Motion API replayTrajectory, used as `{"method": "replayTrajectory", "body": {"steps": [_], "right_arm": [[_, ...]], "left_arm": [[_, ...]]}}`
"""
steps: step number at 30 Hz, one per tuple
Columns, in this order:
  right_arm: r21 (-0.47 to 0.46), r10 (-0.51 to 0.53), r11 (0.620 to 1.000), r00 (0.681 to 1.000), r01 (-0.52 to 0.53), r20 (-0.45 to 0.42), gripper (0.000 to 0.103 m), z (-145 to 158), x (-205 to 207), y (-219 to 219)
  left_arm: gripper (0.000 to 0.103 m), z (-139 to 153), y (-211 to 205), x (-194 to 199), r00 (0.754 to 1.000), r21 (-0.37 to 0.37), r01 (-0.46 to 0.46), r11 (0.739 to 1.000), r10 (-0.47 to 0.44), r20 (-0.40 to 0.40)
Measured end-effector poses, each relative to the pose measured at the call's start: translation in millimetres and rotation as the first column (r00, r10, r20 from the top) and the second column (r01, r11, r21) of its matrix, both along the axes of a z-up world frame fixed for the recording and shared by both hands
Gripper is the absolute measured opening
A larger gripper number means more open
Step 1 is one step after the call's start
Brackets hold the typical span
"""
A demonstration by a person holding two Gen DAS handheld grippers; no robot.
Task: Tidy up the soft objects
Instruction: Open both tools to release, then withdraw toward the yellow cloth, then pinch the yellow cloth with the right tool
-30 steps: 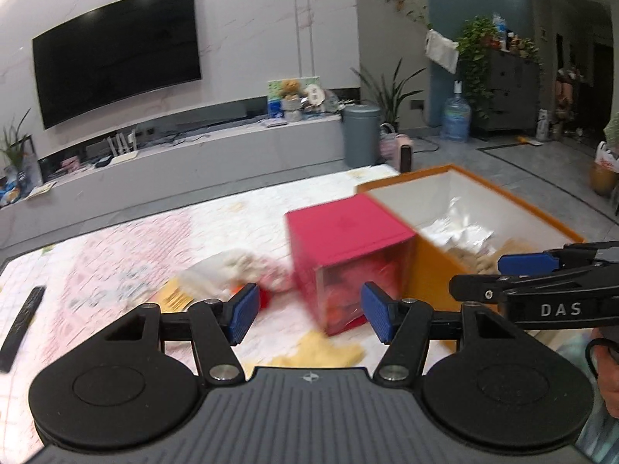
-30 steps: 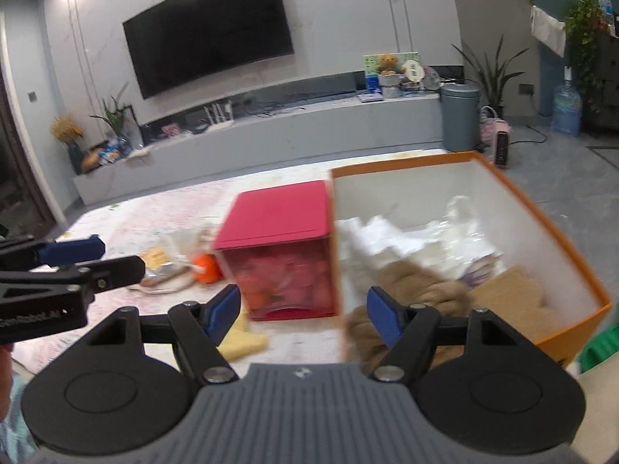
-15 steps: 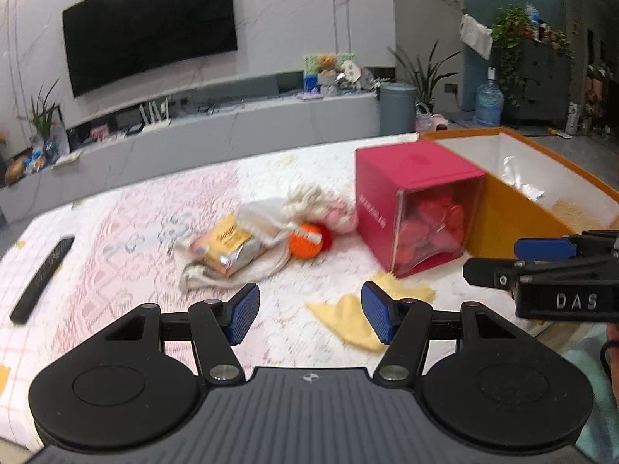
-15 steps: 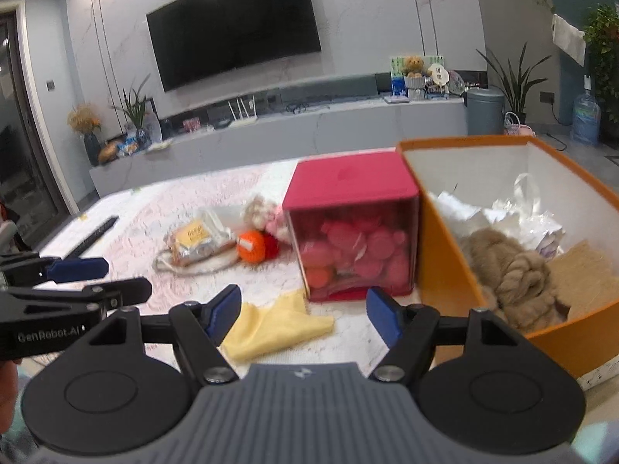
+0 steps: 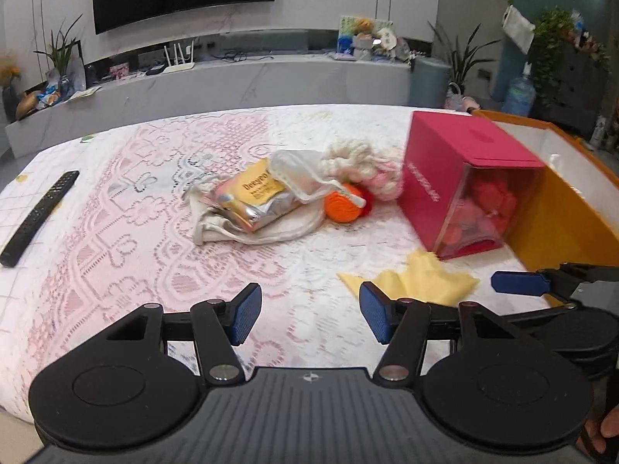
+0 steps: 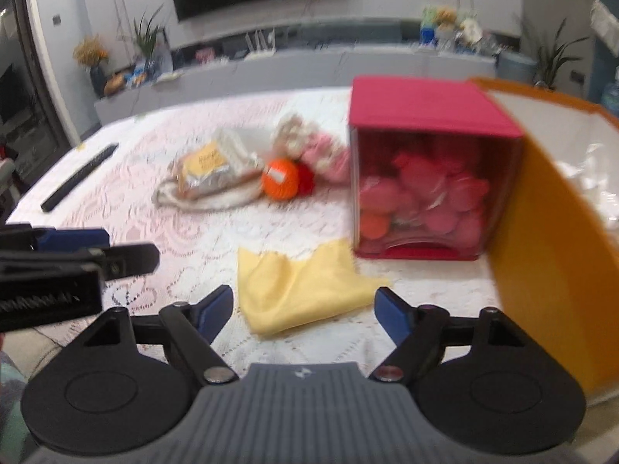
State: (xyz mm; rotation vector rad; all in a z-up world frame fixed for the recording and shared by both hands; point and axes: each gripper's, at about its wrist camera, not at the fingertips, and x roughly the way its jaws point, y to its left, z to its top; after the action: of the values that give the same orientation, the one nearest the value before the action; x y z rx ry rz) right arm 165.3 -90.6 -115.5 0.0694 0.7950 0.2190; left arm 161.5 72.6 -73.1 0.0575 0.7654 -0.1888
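Two empty claws hover over a lace-covered bench (image 5: 116, 232) of soft things.

The left claw (image 5: 309, 319) is wide and closing. The right claw (image 6: 303, 311) is wide and opening, just short of a yellow cloth (image 6: 301, 290) lying near a red box (image 6: 421, 170) and an orange bin (image 6: 541, 255).

Yellow cloth (image 6: 305, 286), orange ball (image 5: 342, 207), crimson box (image 5: 460, 178), pink lace tablecloth (image 5: 127, 232)

Indoor ceiling light falls evenly and rather dimly, with a bright spot at the top right of the left view. The right view is smeared by motion blur; the left is sharper. Both bend strongly at the edges, with dark corners.
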Motion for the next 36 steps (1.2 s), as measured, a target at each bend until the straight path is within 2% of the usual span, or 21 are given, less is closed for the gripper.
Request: {"method": "replayTrajectory", "body": {"steps": [4,8,17,20,22,24,25,29,30,31,36], "right_arm": [[-0.041,0.005,0.999,1.000,-0.005,-0.001,0.085,-10.6,17.5,8.2],[0.008,-0.007,1.000,1.000,0.007,-0.029,0.085,-23.7,24.4,7.4],[-0.042,0.007,0.999,1.000,-0.008,-0.017,0.085,-37.1,27.3,23.1],[-0.076,0.027,0.997,1.000,-0.027,0.007,0.074,-37.1,23.2,29.8],[-0.109,0.032,0.994,0.999,-0.030,0.021,0.061,-36.7,21.1,34.0],[-0.129,0.040,0.991,0.999,-0.035,0.029,0.054,-36.9,19.8,36.4],[-0.135,0.041,0.990,0.999,-0.037,0.034,0.046,-36.7,19.3,36.6],[-0.145,0.034,0.989,0.999,-0.028,0.042,0.024,-35.5,18.9,35.1],[-0.146,0.037,0.989,0.998,-0.030,0.045,0.012,-35.3,18.4,34.8],[-0.147,0.042,0.989,0.998,-0.034,0.047,0.006,-35.1,17.7,35.3],[-0.125,0.046,0.991,0.997,-0.039,0.057,0.002,-32.2,15.6,33.0]], "left_arm": [[0.069,-3.0,2.9,9.4,1.000,-0.028,0.003,1.000,-0.004,-0.013],[0.068,-18.7,2.0,14.4,0.998,-0.054,-0.003,0.999,-0.001,-0.070],[0.068,-22.4,0.9,13.9,0.997,-0.045,-0.020,0.999,0.016,-0.082],[0.068,-22.2,0.8,12.9,0.996,-0.040,-0.026,0.999,0.023,-0.081],[0.068,-22.2,0.8,13.0,0.996,-0.037,-0.028,0.999,0.025,-0.082],[0.068,-22.5,1.0,13.1,0.996,-0.035,-0.029,0.999,0.026,-0.086],[0.068,-22.7,1.0,13.1,0.996,-0.034,-0.030,0.999,0.026,-0.087],[0.068,-23.5,1.4,13.1,0.995,-0.033,-0.034,0.999,0.031,-0.092],[0.068,-23.8,1.5,13.2,0.995,-0.033,-0.035,0.999,0.032,-0.094],[0.068,-24.0,1.8,13.3,0.995,-0.033,-0.037,0.999,0.034,-0.095],[0.068,-23.0,4.2,12.1,0.995,-0.040,-0.044,0.998,0.040,-0.093]]}}
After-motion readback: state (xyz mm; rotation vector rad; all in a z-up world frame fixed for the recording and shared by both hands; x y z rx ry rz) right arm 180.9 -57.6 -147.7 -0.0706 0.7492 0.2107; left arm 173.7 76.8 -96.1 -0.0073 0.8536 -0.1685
